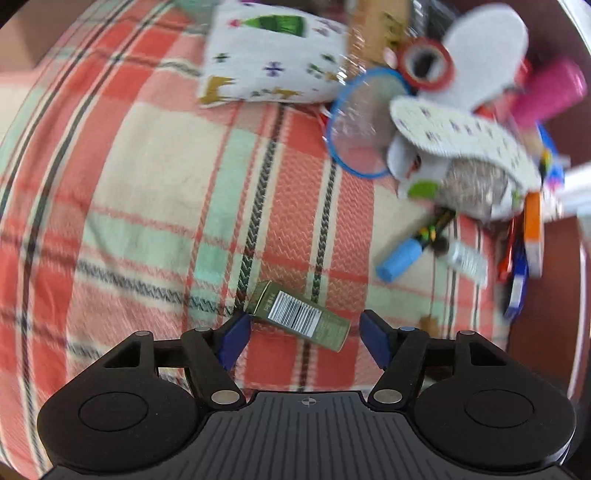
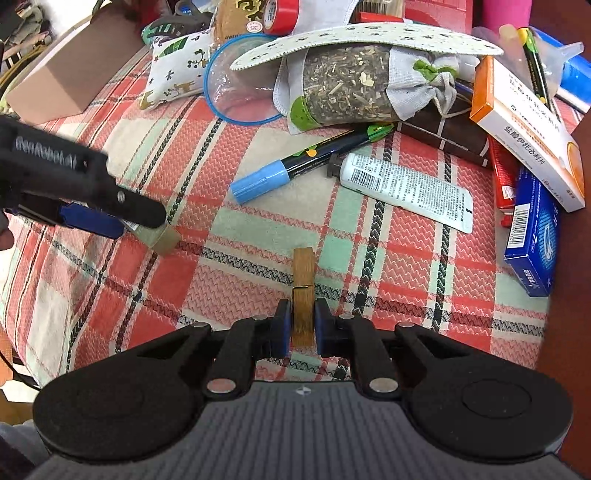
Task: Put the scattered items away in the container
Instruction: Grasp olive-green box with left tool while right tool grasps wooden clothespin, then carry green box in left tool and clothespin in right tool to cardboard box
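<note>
**Two grabs on, the pile hardly touched**

Your right gripper is clenched on the wooden clothespin — it stands upright between the pads. Your left gripper is spread wide, with the small green box lying slantwise between the jaws, barcode up, not yet pinched. Ahead of the right jaws plenty is left: blue marker, white tube, herb sachet, medicine boxes printed in Chinese. The red tape roll reads "35". No container is clearly identifiable.

"35" — red tape roll, "GenRobot" — left claw
</note>
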Tool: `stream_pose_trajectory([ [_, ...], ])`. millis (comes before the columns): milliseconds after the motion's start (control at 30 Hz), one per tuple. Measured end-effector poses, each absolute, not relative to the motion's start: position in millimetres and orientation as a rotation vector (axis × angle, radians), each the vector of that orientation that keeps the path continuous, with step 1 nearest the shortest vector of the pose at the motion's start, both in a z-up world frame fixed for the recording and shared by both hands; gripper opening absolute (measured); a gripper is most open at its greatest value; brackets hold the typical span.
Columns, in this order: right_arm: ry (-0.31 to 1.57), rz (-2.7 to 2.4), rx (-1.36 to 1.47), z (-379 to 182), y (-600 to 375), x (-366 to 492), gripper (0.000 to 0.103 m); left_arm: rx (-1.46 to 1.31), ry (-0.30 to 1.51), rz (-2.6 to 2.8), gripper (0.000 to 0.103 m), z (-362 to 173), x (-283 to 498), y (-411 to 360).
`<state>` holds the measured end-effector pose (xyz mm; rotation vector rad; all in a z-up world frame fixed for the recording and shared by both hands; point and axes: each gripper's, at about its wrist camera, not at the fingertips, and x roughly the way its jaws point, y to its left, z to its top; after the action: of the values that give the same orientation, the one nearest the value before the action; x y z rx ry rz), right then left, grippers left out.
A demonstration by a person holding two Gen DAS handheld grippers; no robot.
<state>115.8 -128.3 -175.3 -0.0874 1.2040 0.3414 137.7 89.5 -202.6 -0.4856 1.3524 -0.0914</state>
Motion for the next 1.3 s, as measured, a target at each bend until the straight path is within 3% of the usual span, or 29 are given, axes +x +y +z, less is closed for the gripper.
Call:
stream_pose_trajectory([
  [267, 1.201, 0.335, -0.099, -177.7, -121.0, 117.7, 0.016, -0.466, 1.352, -0.016, 0.081, -213.9, 140.1, 77.7],
  [300, 1.201, 0.335, -0.1, -178.0, -120.7, 117.9, 0.016, -0.447, 1.345, -0.023, 0.078, -213.0, 140.1, 76.5],
  [367, 1.202, 0.335, -0.104, -178.2, -119.5, 118.8, 0.016, -0.361, 1.329, -0.062, 0.057, -211.3, 142.6, 70.2],
  [433, 1.203, 0.336, -0.109, -178.7, -118.2, 119.5, 0.016, -0.249, 1.317, -0.109, 0.045, -208.2, 144.5, 63.3],
  [467, 1.203, 0.337, -0.112, -179.1, -117.5, 119.9, 0.016, -0.206, 1.316, -0.12, 0.045, -207.6, 145.1, 60.2],
  [533, 1.203, 0.337, -0.114, -179.8, -116.8, 120.2, 0.016, -0.163, 1.317, -0.13, 0.046, -205.3, 144.3, 56.4],
  [567, 1.203, 0.337, -0.114, -180.8, -115.2, 121.3, 0.016, -0.172, 1.326, -0.126, 0.057, -204.9, 143.3, 56.3],
  [667, 1.205, 0.334, -0.116, -189.4, -99.1, 133.1, 0.016, -0.229, 1.353, -0.111, 0.068, -207.0, 140.2, 58.2],
  [933, 1.205, 0.335, -0.13, -182.2, -111.5, 120.7, 0.016, -0.203, 1.359, -0.109, 0.069, -215.2, 134.7, 50.7],
  [1067, 1.208, 0.359, -0.121, -177.5, -108.9, 117.5, 0.015, -0.147, 1.347, -0.109, 0.032, -213.6, 130.2, 52.6],
  [1300, 1.213, 0.427, -0.091, -169.4, -94.7, 113.5, 0.015, -0.212, 1.35, -0.117, 0.021, -211.2, 120.8, 74.3],
])
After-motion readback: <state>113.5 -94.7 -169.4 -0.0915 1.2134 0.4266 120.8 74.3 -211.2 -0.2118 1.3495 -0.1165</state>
